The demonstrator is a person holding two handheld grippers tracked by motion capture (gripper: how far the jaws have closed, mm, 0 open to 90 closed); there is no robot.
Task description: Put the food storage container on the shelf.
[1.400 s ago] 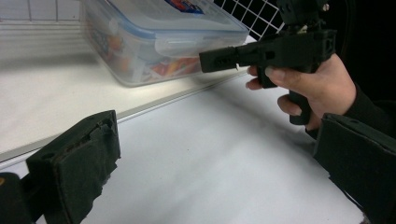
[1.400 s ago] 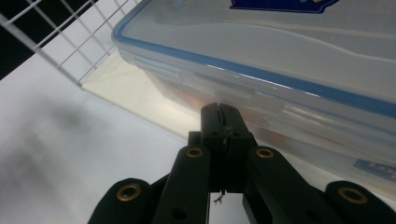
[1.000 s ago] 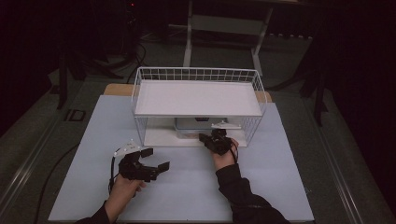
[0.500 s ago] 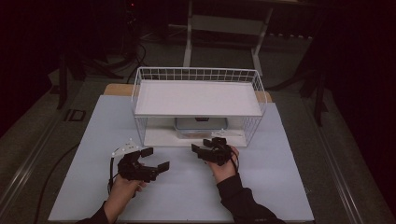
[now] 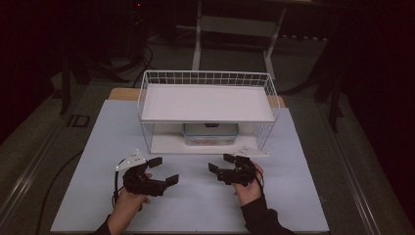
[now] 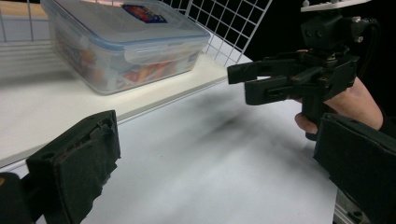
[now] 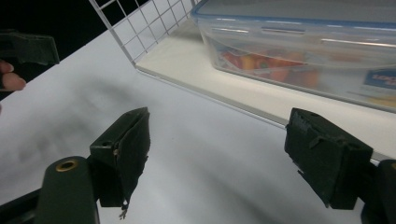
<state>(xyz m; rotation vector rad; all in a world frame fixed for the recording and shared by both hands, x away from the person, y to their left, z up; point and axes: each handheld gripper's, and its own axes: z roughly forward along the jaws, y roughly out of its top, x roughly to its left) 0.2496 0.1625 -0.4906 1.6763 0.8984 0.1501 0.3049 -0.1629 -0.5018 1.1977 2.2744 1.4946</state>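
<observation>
Clear plastic lidded box (image 5: 211, 133) on rack's lower shelf (image 5: 169, 144), beyond both claws, left claw (image 5: 163, 172) and right claw (image 5: 221, 163) wide open, empty.

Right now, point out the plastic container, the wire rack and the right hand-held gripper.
plastic container (image 6: 126, 39), left gripper view, on its clear lid.
wire rack (image 5: 208, 78), high view, on its back rim.
right hand-held gripper (image 5: 221, 163), high view, midway between its fingertips.

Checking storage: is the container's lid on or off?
On: the lid sits flat on the container, its front latch flap folded down.
</observation>
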